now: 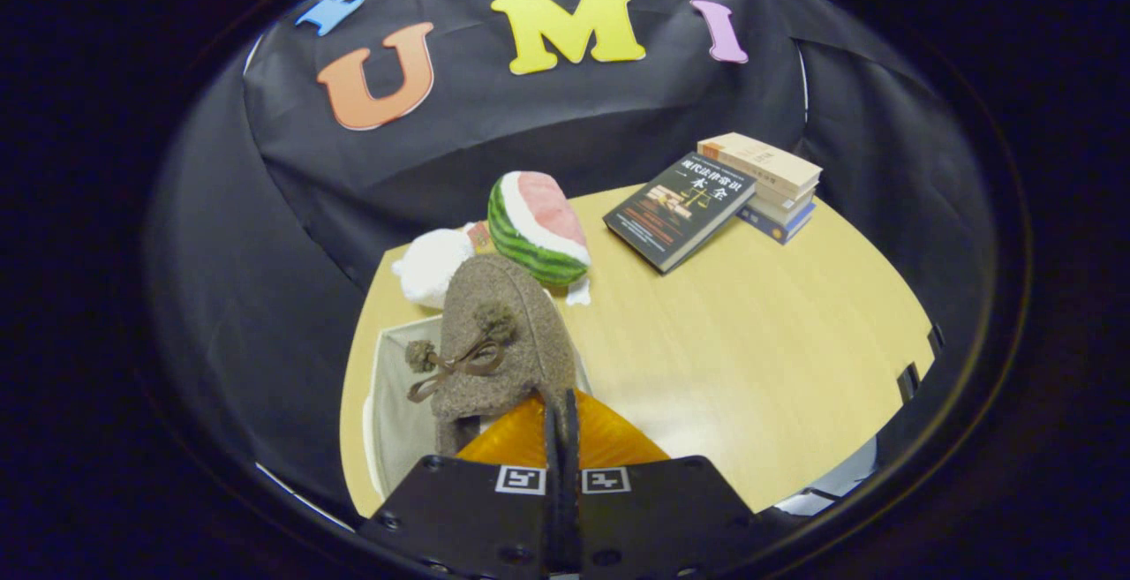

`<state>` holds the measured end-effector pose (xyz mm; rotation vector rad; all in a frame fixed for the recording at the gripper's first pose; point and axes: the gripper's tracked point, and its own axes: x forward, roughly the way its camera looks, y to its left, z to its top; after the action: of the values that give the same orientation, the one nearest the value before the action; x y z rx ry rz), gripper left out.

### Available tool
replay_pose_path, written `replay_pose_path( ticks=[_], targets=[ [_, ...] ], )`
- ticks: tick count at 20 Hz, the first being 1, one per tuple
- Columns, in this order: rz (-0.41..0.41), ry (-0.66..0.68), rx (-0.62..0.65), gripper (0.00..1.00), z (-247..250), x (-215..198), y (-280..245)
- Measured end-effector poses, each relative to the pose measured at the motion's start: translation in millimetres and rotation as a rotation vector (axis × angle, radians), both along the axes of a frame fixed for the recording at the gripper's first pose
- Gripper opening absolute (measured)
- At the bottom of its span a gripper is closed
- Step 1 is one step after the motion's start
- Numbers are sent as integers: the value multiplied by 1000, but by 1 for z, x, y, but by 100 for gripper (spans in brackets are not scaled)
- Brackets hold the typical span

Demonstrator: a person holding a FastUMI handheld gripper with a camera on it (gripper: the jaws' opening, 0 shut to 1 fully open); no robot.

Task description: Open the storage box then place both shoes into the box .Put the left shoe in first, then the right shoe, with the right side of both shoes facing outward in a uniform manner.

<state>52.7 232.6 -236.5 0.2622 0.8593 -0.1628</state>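
Closest to the camera, the jaws (pixel 561 425) stand almost fully closed, with only a thin dark slit between the two fingers. They are clenched on the rim of a brown felt shoe (pixel 503 342), which hangs toe-up just ahead of them, its little bow and pom-poms facing the camera. I judge the grip real, since the shoe is lifted and nothing else holds it.

Below and to the left of the shoe sits the storage box (pixel 388 403), a pale fabric bin at the near left corner of the surface (pixel 750 350). Its top is open, so the opening step looks done. Little of its inside is visible, and I cannot tell whether another shoe already lies in it, nor which shoe of the pair this one is. Placing seems underway: the shoe is over the box's right edge, not yet set down.

Just behind the shoe lies a watermelon-slice plush (pixel 538 227) with a white plush (pixel 433 267) at its left. Farther right, a dark book (pixel 680 209) leans against a small stack of books (pixel 772 183).
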Motion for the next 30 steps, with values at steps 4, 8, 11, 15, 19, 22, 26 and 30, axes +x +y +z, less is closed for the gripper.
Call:
replay_pose_path(
  ticks=[4,8,11,15,19,22,26,30],
  targets=[
    [1,38,-78,1,-18,-5,4],
    [29,39,-78,10,-25,-1,13],
    [53,-9,-110,13,-13,5,14],
    [97,-54,-91,18,3,3,17],
    [110,-109,-87,43,24,-3,-3],
    [113,-178,-81,59,48,-9,-29],
    [95,-273,-98,84,89,-19,-77],
    [71,-378,-136,96,132,-32,-129]
  ],
)
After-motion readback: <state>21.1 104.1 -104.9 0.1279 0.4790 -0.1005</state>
